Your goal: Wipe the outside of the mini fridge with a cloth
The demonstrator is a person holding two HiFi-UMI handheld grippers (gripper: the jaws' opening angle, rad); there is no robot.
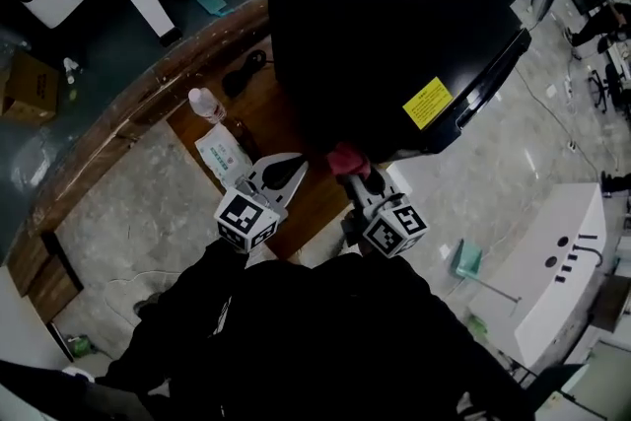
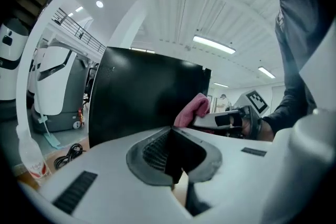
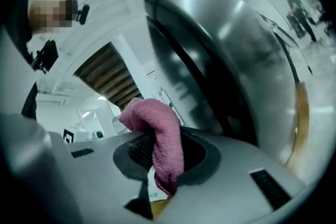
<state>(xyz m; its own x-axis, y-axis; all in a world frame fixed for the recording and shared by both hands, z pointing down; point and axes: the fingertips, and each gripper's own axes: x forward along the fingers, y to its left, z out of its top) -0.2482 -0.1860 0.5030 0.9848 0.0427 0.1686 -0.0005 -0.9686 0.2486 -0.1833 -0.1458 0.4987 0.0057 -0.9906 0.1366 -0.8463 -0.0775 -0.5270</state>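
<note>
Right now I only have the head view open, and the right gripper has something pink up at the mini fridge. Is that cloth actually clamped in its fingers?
Observer: Yes. In the right gripper view the pink cloth is pinched between the fingers of the right gripper. One fold bulges above them and an end hangs below.
Operator: And is the left gripper carrying anything?
Observer: No. In the left gripper view the left gripper has its fingers together with nothing between them, and it points toward the dark side of the mini fridge.
</note>
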